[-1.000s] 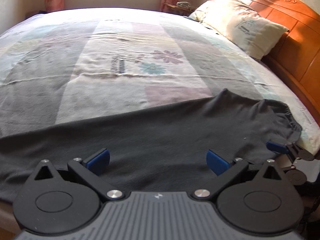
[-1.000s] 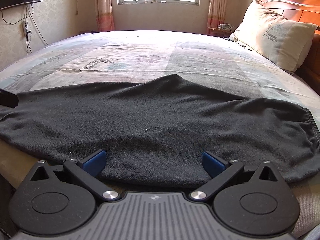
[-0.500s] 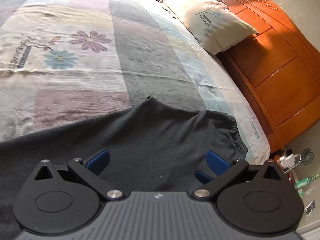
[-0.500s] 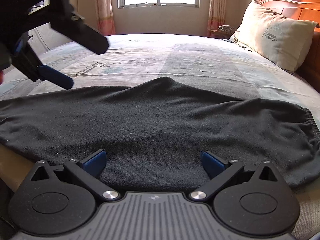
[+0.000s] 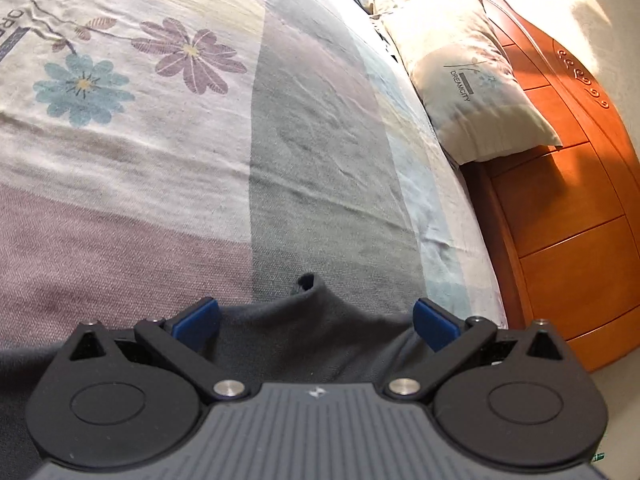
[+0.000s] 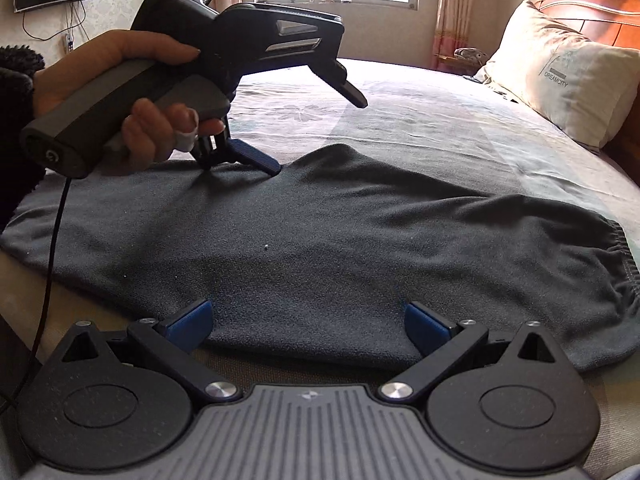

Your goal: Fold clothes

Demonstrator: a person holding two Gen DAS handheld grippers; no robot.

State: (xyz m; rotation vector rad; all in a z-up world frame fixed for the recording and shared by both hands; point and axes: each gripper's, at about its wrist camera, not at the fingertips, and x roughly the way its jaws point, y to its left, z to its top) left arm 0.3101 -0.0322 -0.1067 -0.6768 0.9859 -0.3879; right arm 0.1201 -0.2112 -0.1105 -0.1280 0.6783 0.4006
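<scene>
we lower the left gripper (image 5: 315, 322), jaws wide, onto the dark grey fleece trousers' (image 6: 320, 240) far peak, probably the crotch; close squarely. right gripper (image 6: 307, 322) gapes too.

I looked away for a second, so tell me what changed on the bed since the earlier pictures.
The left hand-held gripper swung in over the dark garment and came down at its far edge, one blue fingertip touching the cloth there. Its jaws are open; nothing is gripped yet. The right hand-held gripper stayed open at the near edge. The garment and the pillow stayed put.
</scene>
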